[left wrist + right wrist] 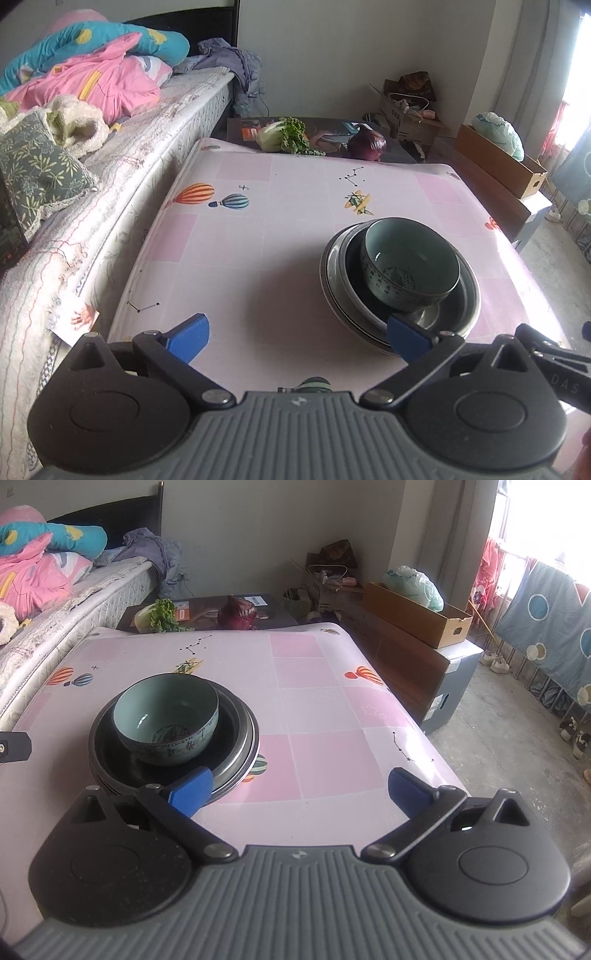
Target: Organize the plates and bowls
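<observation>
A pale green bowl (410, 264) (166, 720) sits upright inside a stack of dark, shallow plates (458, 310) (236, 738) on the pink-clothed table (258, 258) (325, 709). My left gripper (297, 338) is open with nothing between its blue pads. Its right pad (406, 339) hangs in front of the stack's near rim. My right gripper (299, 794) is open too and holds nothing. Its left pad (190, 792) overlaps the stack's near rim in the picture. Whether either pad touches the plates I cannot tell.
A bed (110, 177) piled with bedding runs along the table's left side. Beyond the far edge lie a leafy cabbage (284, 136) (159, 616) and a red cabbage (367, 144) (238, 614). Cardboard boxes (417, 616) and bare floor (517, 746) lie to the right.
</observation>
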Tool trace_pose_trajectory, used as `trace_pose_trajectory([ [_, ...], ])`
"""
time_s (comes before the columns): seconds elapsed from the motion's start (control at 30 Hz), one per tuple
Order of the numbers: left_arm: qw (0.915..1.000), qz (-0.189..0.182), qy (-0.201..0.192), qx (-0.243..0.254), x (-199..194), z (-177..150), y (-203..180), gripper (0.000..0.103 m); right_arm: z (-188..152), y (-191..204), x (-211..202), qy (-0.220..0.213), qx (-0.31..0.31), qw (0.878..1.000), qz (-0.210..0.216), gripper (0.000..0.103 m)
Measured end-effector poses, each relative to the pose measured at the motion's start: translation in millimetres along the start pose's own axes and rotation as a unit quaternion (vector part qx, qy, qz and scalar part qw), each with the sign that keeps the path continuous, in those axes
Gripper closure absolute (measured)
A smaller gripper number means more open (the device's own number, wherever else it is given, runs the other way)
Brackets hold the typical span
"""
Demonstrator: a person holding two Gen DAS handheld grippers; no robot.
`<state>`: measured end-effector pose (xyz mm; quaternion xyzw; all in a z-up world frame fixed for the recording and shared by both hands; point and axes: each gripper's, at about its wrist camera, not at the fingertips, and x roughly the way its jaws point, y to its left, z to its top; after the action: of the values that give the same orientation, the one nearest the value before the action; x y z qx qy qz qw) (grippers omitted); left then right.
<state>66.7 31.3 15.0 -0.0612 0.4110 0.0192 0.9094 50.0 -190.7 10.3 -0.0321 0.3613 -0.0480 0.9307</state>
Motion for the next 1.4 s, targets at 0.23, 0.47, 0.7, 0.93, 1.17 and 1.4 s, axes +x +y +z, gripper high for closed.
trace_pose_trajectory([
  [0.23,0.9993,0.024,0.016,0.022,7.7,-9.2,-5.7,0.0,4.1,6.2,-5.0,0.011,0.011,0.999,0.03,0.001],
  [0.47,0.9991,0.026,0.02,0.028,9.3,-8.6,-10.6,0.0,6.6,6.5,-9.2,0.016,0.014,0.999,0.046,0.001],
  [0.7,0.9983,0.041,0.028,0.032,13.0,-8.4,-13.0,0.0,4.5,6.3,-8.0,0.023,0.018,0.998,0.049,0.001],
  [0.93,0.9978,0.043,0.043,0.027,19.0,-7.4,-11.4,0.0,2.6,7.5,-2.5,0.034,0.018,0.998,0.05,0.001],
  [1.17,0.9978,0.038,0.05,0.024,21.0,-8.0,-10.0,0.0,2.3,8.5,0.2,0.041,0.018,0.998,0.048,0.001],
  [1.4,0.9977,0.034,0.053,0.027,22.8,-8.1,-10.8,0.0,3.2,8.6,2.6,0.043,0.02,0.998,0.05,0.001],
])
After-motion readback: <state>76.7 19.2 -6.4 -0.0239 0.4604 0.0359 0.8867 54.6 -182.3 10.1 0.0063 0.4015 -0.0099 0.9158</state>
